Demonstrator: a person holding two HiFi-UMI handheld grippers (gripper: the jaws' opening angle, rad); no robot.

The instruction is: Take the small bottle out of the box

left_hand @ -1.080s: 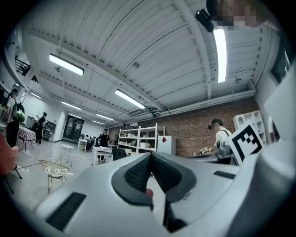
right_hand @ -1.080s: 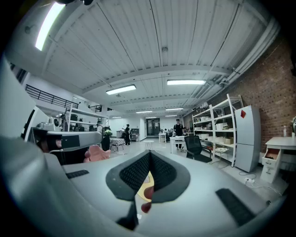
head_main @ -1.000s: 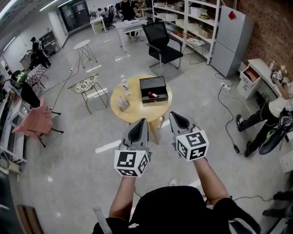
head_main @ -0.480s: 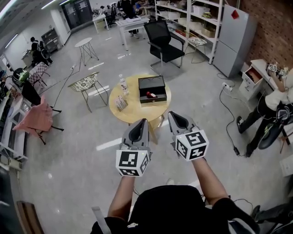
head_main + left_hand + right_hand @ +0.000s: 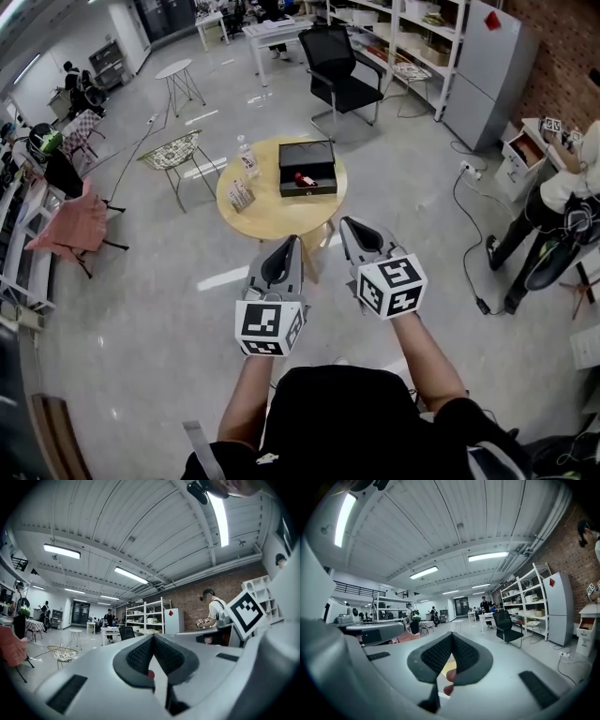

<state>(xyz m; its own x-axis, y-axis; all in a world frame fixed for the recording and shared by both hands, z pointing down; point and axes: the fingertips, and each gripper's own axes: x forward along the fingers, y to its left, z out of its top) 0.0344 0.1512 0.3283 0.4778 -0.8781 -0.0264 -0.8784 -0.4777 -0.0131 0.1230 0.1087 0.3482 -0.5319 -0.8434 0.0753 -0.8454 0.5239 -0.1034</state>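
A black open box (image 5: pixel 307 167) sits on the round yellow table (image 5: pixel 272 211) some way ahead of me. Inside it lies the small bottle (image 5: pixel 305 180), red with a pale part. Both grippers are held up in front of my body, well short of the table and over the floor. My left gripper (image 5: pixel 289 242) has its pads closed together with nothing between them, as the left gripper view (image 5: pixel 153 637) also shows. My right gripper (image 5: pixel 352 225) is shut and empty too, its pads meeting at the tip (image 5: pixel 451 635).
A clear water bottle (image 5: pixel 247 157) and a card stand (image 5: pixel 239 195) share the table. A wire chair (image 5: pixel 173 155) and a pink chair (image 5: pixel 80 239) stand left, a black office chair (image 5: pixel 342 70) behind. A person (image 5: pixel 562 187) and a floor cable (image 5: pixel 469 225) are at the right.
The table and box have shifted slightly up and left in the head view and look a little nearer. Both grippers stay shut and side by side, slightly higher in the frame.
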